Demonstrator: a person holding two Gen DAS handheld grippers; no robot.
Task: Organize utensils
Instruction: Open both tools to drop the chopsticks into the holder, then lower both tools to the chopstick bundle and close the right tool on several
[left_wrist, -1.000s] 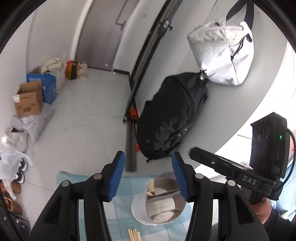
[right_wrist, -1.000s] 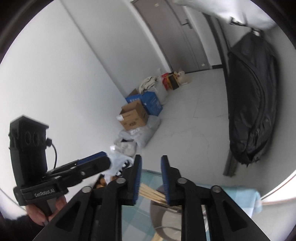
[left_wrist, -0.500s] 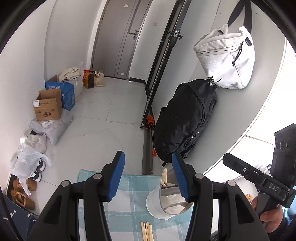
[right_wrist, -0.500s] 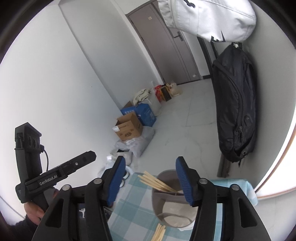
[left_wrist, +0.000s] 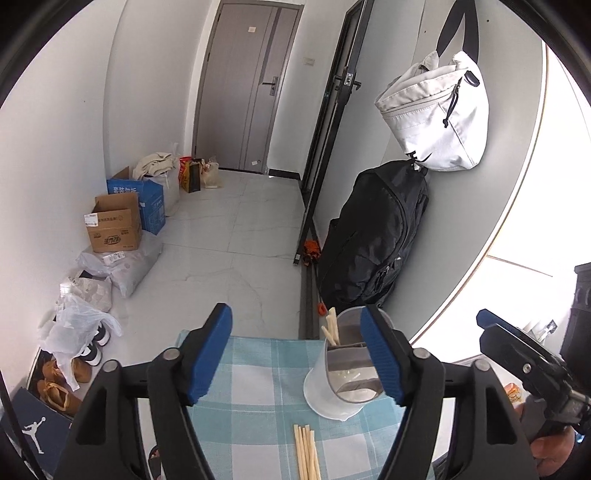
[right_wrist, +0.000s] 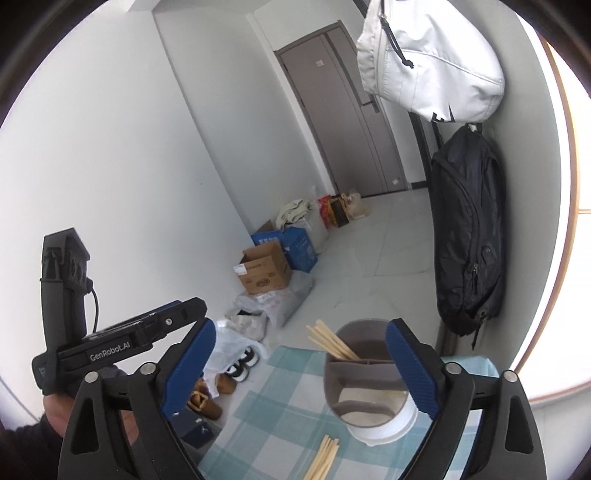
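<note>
A grey utensil holder on a white base (left_wrist: 343, 373) (right_wrist: 369, 384) stands on a blue checked tablecloth (left_wrist: 258, 398) (right_wrist: 280, 413). Several pale wooden chopsticks (left_wrist: 330, 326) (right_wrist: 330, 341) lean in its left compartment. A bundle of loose chopsticks (left_wrist: 306, 458) (right_wrist: 325, 458) lies on the cloth in front of it. My left gripper (left_wrist: 297, 354) is open and empty above the cloth, left of the holder. My right gripper (right_wrist: 299, 369) is open and empty, above and in front of the holder. Each gripper shows at the edge of the other's view.
The table's far edge drops to a tiled floor. Cardboard boxes (left_wrist: 114, 225), bags and shoes (left_wrist: 62, 369) line the left wall. A black backpack (left_wrist: 373, 236) and a white bag (left_wrist: 432, 118) hang at the right wall.
My right gripper, nearly shut on chopsticks over the holder a second ago, opened wide and left them in the holder. Both grippers pulled up and back from the holder.
</note>
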